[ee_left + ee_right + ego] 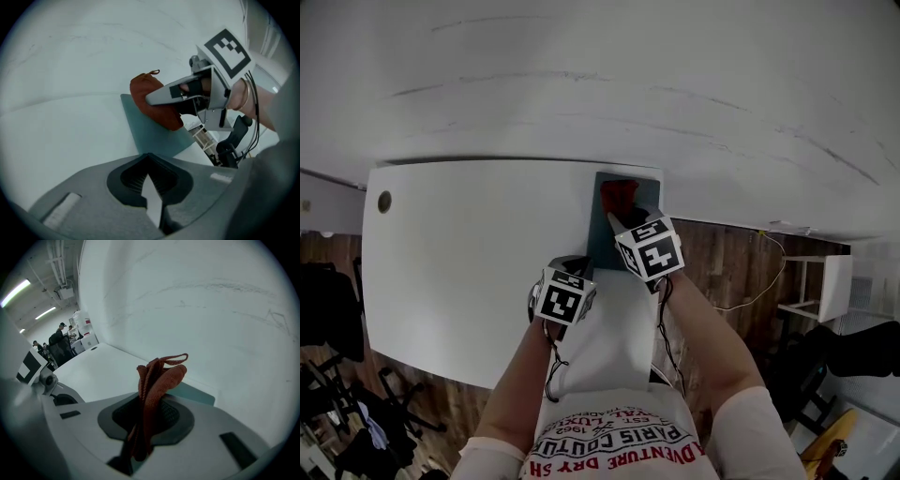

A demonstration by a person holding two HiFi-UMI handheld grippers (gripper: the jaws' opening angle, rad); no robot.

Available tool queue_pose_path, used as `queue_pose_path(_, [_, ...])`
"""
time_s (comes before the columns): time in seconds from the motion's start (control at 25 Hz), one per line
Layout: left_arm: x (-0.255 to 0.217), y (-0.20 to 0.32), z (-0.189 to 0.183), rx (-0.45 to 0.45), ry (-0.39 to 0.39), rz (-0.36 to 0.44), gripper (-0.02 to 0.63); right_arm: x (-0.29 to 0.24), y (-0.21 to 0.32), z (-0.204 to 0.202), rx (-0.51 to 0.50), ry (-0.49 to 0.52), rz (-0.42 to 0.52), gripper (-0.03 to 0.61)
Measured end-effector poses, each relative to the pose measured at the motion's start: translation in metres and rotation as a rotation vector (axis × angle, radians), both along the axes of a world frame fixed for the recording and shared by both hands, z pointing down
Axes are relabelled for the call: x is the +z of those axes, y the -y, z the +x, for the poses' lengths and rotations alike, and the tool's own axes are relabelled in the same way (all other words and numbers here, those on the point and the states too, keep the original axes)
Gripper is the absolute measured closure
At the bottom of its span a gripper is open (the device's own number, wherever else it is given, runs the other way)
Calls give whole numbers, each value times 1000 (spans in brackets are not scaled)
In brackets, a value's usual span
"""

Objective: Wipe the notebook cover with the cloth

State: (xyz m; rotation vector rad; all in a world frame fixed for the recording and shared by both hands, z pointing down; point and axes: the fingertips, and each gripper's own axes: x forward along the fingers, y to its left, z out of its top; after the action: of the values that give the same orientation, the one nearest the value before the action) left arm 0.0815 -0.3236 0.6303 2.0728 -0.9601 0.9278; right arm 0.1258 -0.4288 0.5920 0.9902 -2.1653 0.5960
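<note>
Though the head view has you looking steeply down, the layout is plain: the notebook [598, 236] lies flat at the far right corner of the table [459, 262], its right side along the table's edge, and your right gripper [619, 215] holds the cloth [619, 194] over its far end. Your left gripper [570, 265] hovers near the notebook's near left side and does not pin it. That is the main risk: on a smooth top, a sideways stroke could push the loose notebook off the right edge. In the left gripper view, your left gripper [150, 199] has its jaws drawn almost together with nothing between them, only a sliver of table showing. Beyond them the cloth [152, 101] sits as a lump on the notebook [150, 133] under the right gripper [165, 96]. So small a contact patch could leave much of the cover unwiped. In the right gripper view, your right gripper [147, 423] is clamped on the cloth [154, 380], which stands in a narrow fold; dragged hard, it might pull free. Only a corner of the notebook [197, 393] shows past the jaws. Its long axis appears to run from you toward the wall, one short end at the wall.
</note>
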Motion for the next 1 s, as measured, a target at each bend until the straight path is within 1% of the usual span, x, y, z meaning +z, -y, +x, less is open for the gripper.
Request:
queue_pose_path(0.12, [-1,1,-2,-36,-45,-13,603,3,-4,-22,-26,10,-6,497])
queue_pose_path(0.2, [0,2,-3,-51,-66,-19,604,7,-4,-32,-21,24,-22,497])
queue_pose_path(0.28, [0,1,-4,-58,-74,-17,604,13,-4,-38,-4,42,-43,497])
queue_pose_path(0.36, [0,1,-4,-58,-60,-3,603,16,-3,-38,6,47,-47,497])
queue_pose_path(0.48, [0,0,-4,-39,-16,18,604,19,-2,-30,-6,20,-28,499])
queue_pose_path(0.6, [0,0,-4,-23,15,23,603,21,0,-18,-16,-18,-6,499])
queue_pose_path(0.72, [0,0,-3,-16,38,22,604,22,0,-6,-1,-12,-17,500])
queue_pose_path(0.92, [1,-1,-4,-28,26,21,604,22,-1,20,38,-6,-23,499])
queue_pose_path(1.0, [0,0,-4,-19,42,32,604,22,-1,33,62,-11,-22,499])
